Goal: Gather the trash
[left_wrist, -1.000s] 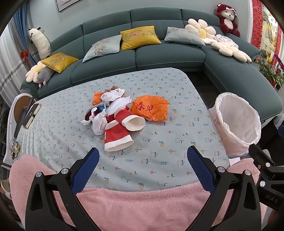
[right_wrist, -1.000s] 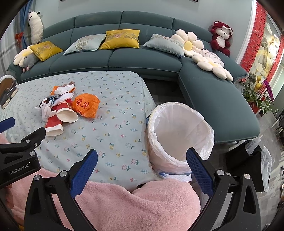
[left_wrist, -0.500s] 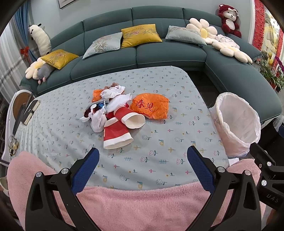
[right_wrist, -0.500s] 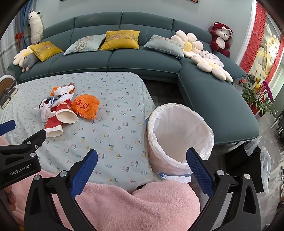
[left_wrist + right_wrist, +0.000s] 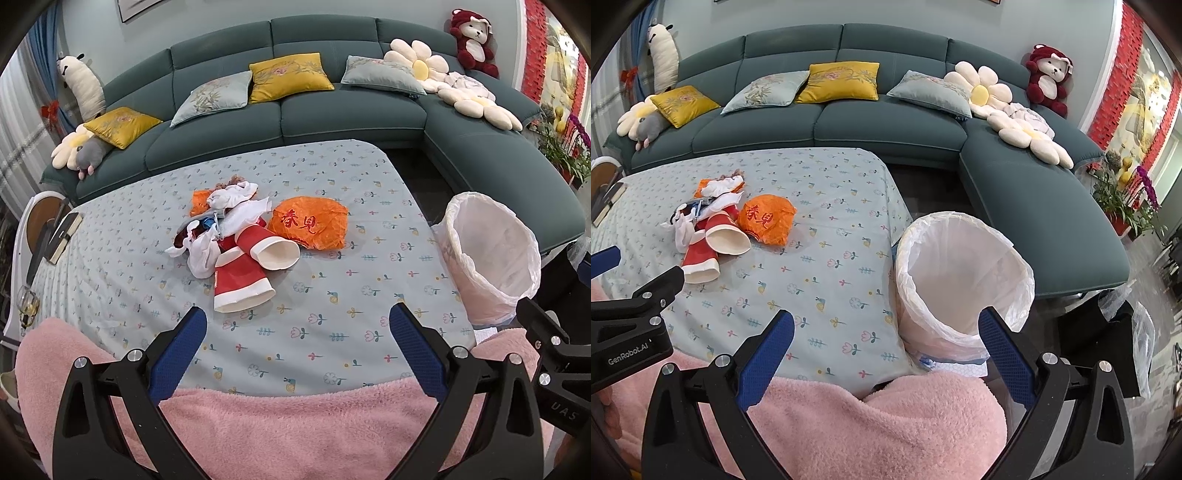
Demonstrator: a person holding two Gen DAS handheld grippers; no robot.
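Nothing collected yet, judging by the heap intact and the bin liner apparently bare inside.

Far left, off the table's left edge: a dark book [image 5: 61, 236] on a small round stand, no part of the job.

Left of the table's middle, well in from every edge: the trash pile [image 5: 236, 236] on the flowered tablecloth [image 5: 332, 306]. Crumpled white tissue [image 5: 201, 254] at its left side, two red paper cups beside it, lying on their sides. Nearer cup [image 5: 240, 286] closest to the near edge, mouth toward the camera; second cup [image 5: 267, 245] just behind, touching it, white mouth turned rightward. Orange plastic bag [image 5: 310, 225] just right of the cups, crumpled and light.

Left gripper [image 5: 295, 347] above the near edge, blue pads spread wide, empty, aimed roughly at the nearer cup. Best to start there: advance low, straddle the cup across its flattened body, close gently, lift clear before swinging right. Loose tissue likely to drag along or spill if swept carelessly.

Right gripper [image 5: 886, 347] likewise wide apart, holding nothing, poised by the near right corner.

Right of the table, touching its right edge: white-lined trash bin [image 5: 960, 280], tilted toward the table, mouth open. Release only once well over the rim; thin liner easily snagged.
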